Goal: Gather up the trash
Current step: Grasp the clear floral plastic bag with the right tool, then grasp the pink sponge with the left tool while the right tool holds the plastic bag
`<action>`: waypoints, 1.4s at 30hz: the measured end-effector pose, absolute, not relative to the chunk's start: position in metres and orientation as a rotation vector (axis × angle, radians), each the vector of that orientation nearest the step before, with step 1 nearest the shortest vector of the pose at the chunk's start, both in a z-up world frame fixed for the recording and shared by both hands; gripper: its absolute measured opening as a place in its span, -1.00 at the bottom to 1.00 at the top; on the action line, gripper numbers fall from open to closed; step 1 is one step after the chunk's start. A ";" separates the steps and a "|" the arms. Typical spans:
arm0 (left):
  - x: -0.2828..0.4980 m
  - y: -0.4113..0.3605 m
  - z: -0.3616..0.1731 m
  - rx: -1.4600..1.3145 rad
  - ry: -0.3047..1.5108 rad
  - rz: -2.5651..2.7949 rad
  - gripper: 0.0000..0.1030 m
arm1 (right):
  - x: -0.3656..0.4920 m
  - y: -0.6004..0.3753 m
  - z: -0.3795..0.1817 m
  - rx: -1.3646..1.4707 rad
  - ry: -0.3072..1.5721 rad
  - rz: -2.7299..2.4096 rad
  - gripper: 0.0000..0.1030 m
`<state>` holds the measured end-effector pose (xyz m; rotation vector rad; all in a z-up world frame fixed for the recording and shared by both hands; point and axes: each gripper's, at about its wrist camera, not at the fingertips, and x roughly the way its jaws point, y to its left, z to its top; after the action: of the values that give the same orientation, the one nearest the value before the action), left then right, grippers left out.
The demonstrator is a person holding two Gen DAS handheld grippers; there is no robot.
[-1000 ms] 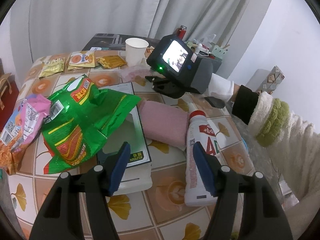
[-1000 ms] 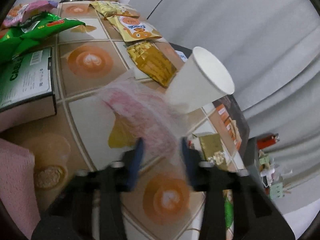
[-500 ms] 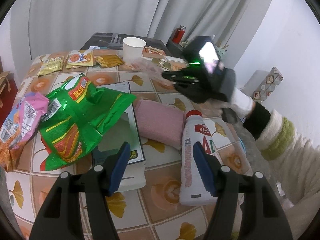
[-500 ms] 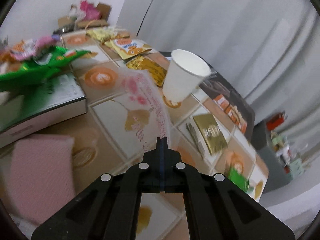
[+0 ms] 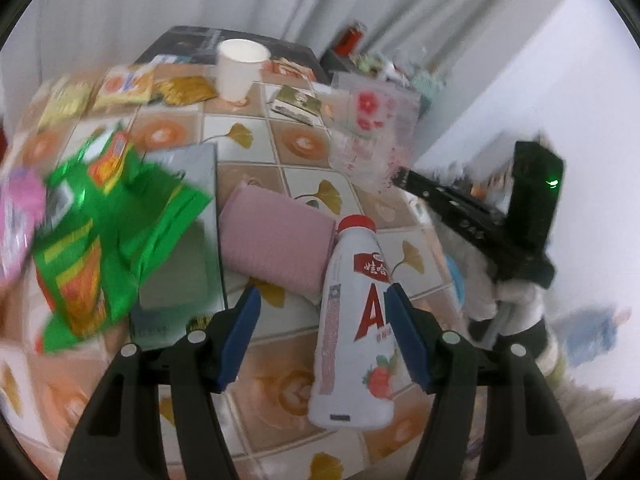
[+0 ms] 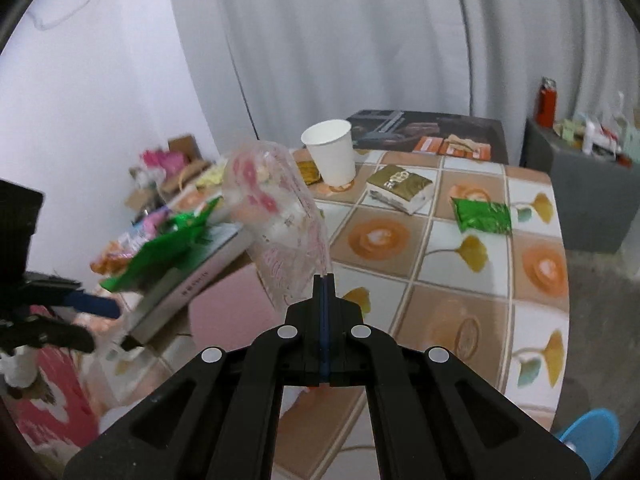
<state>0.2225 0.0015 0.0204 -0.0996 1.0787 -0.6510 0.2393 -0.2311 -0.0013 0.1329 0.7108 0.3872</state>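
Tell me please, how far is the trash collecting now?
Nothing looks collected yet. In hand: the right gripper is shut on a clear plastic wrapper with pink print, lifted off the tiled table. The left gripper hangs open over the lying white red-capped bottle. Left: the green crisp bag, white paper cup and small green packet.
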 end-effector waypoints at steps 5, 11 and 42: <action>0.234 -0.039 0.027 0.378 1.017 -0.706 0.33 | 0.235 -0.243 0.005 0.173 0.684 0.390 -1.00; 0.229 -0.078 -0.004 1.016 0.846 -0.826 0.41 | 0.229 -0.252 0.007 0.183 0.667 0.387 -1.00; 0.327 -0.124 -0.054 1.072 1.025 -0.981 0.40 | 0.246 -0.263 -0.015 0.279 0.705 0.409 -1.00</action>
<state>0.3272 -0.1240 -0.0539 1.0715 1.0255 -0.9814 0.2463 -0.2631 -0.0146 0.2794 0.7055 0.4088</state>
